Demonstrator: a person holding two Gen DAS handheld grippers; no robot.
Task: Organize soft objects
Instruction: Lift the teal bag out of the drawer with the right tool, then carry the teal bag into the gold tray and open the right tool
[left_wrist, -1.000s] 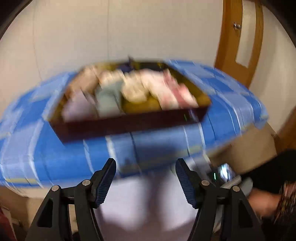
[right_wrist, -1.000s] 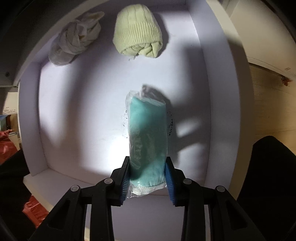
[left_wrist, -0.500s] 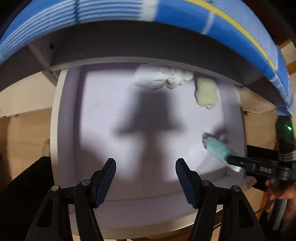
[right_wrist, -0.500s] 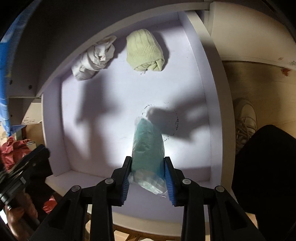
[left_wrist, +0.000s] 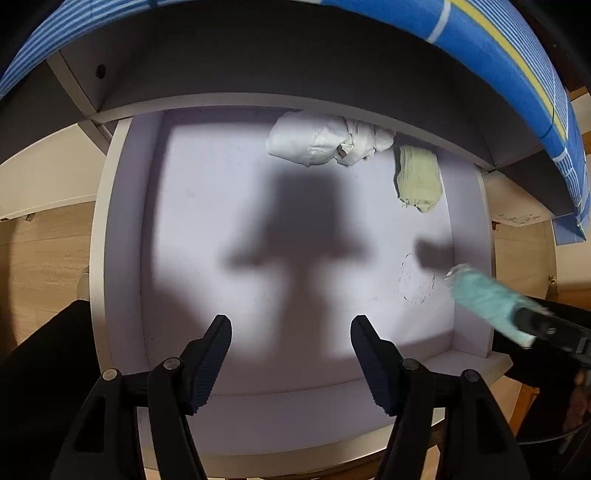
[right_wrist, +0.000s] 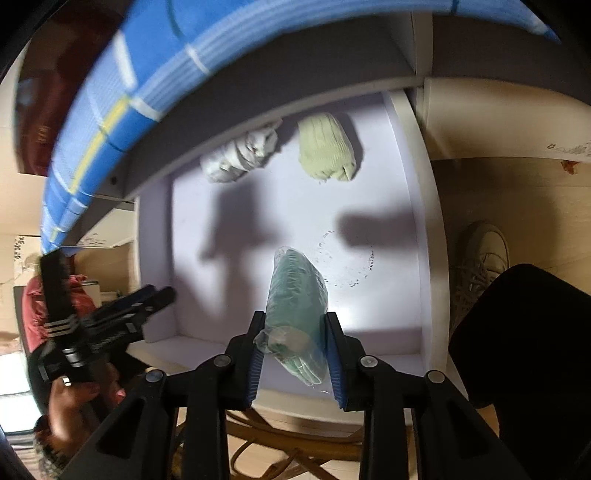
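- Right wrist view: the right gripper (right_wrist: 295, 350) had its fingers pinched tight on a teal cloth bundle in clear plastic wrap (right_wrist: 297, 295), which stood up between the pads above the drawer floor, not resting on it.
- Past the bundle, the white drawer (right_wrist: 430, 258) lay pulled out beneath a shelf draped in blue striped cloth (right_wrist: 122, 99). A white knotted cloth (right_wrist: 240, 157) and a pale green knit roll (right_wrist: 327, 149) lay side by side at the back, well apart from the held bundle.
- Left wrist view: the left gripper (left_wrist: 290, 350) hung over the drawer's front half with its fingers spread and nothing between them.
- Risk, as a judgement: the slick wrap could let the bundle slide out of the pinch, since the pads gripped only its lower end and the top leaned free.
- The two grippers shared one drawer opening, so a careless swing might knock them together or catch the overhanging shelf.
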